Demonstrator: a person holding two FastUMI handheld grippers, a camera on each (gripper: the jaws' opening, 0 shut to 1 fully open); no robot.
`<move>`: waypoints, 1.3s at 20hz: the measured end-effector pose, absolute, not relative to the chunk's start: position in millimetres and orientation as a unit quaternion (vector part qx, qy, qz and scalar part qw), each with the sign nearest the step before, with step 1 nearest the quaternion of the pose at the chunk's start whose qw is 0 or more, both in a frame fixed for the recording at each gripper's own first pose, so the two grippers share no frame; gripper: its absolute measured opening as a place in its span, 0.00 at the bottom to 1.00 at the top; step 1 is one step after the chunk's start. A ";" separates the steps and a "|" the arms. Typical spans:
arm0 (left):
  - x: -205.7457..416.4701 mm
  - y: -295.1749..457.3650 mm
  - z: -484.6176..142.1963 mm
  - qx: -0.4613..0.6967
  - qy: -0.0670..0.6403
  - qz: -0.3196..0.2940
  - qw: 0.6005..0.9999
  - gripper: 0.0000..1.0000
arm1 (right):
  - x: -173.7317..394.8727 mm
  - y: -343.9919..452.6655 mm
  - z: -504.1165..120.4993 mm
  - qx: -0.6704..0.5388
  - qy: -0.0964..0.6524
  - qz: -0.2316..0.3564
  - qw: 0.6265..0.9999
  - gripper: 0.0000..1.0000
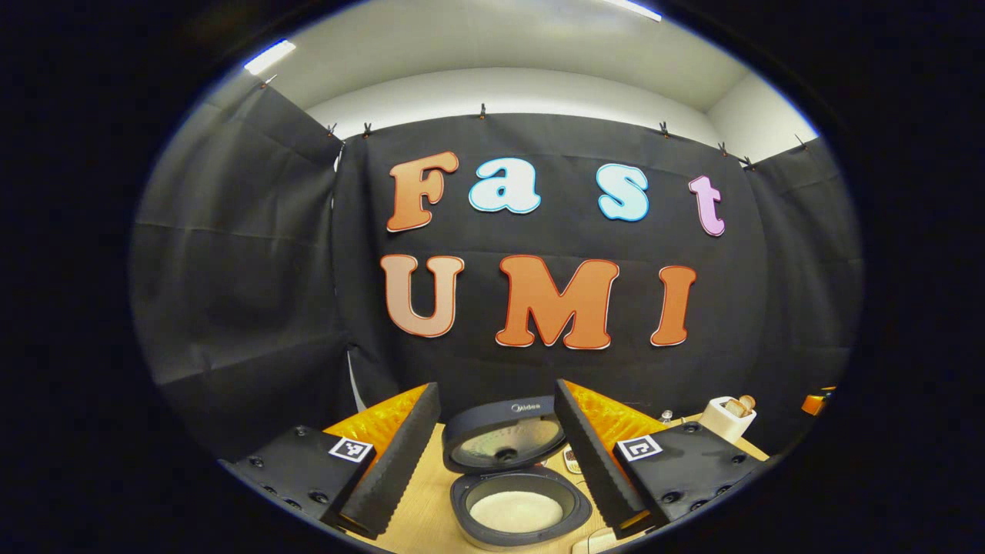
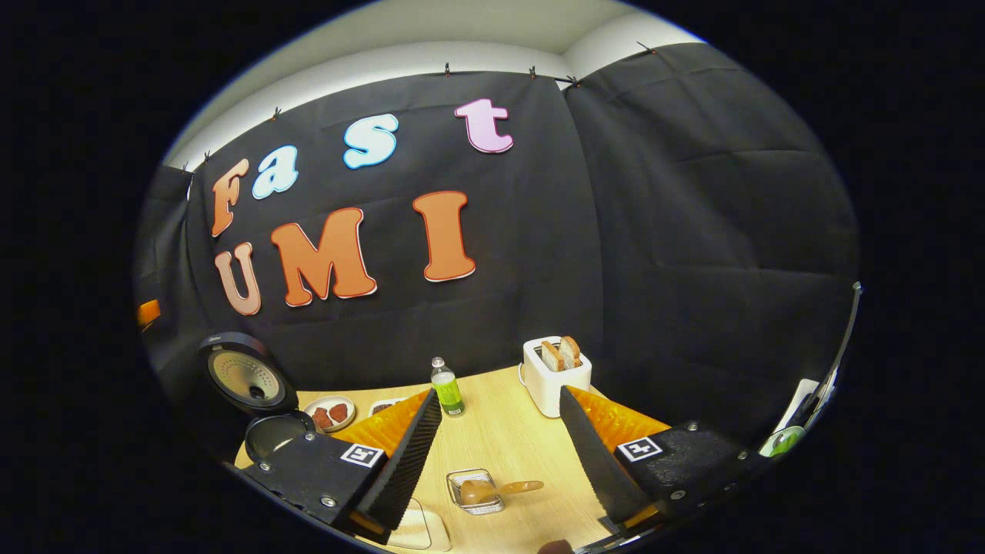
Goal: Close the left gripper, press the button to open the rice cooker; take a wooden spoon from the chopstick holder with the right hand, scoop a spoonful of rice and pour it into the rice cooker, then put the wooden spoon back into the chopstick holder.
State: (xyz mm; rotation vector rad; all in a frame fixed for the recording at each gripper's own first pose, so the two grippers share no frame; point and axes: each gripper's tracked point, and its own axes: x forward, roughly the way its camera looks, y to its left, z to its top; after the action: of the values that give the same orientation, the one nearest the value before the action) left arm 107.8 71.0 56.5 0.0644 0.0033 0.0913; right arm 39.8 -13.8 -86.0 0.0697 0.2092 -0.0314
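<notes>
Left tongs [image 1: 496, 454] agape | rice cooker [image 1: 519, 504] between, lid up

Both views tableward, sharing rice cooker [image 1: 517, 469]

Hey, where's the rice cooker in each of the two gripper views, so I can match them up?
Left gripper view: the rice cooker sits bottom centre, lid up, between the left gripper's open fingers.
Right gripper view: the rice cooker is at the far left edge, lid up, left of the right gripper.
Shared landmark: the white toaster holding bread.
</notes>
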 end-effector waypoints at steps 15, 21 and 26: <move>282.7 96.9 -48.9 0.021 0.154 0.069 0.985 0.98 | 15.2 20.7 -50.8 0.029 0.073 -0.002 0.997 0.95; 243.0 80.2 -65.5 0.008 0.151 0.065 0.986 1.00 | 14.0 25.6 -48.4 0.041 0.068 0.022 0.997 0.95; 191.7 58.2 -99.8 -0.005 0.172 0.056 0.983 0.99 | 10.0 23.4 -54.2 0.040 0.069 0.045 0.996 0.95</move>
State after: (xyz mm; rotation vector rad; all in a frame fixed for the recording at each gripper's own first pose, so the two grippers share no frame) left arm 191.7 58.2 -99.8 -0.0103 0.3468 0.1131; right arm 10.0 23.4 -54.2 0.0804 0.1390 0.0897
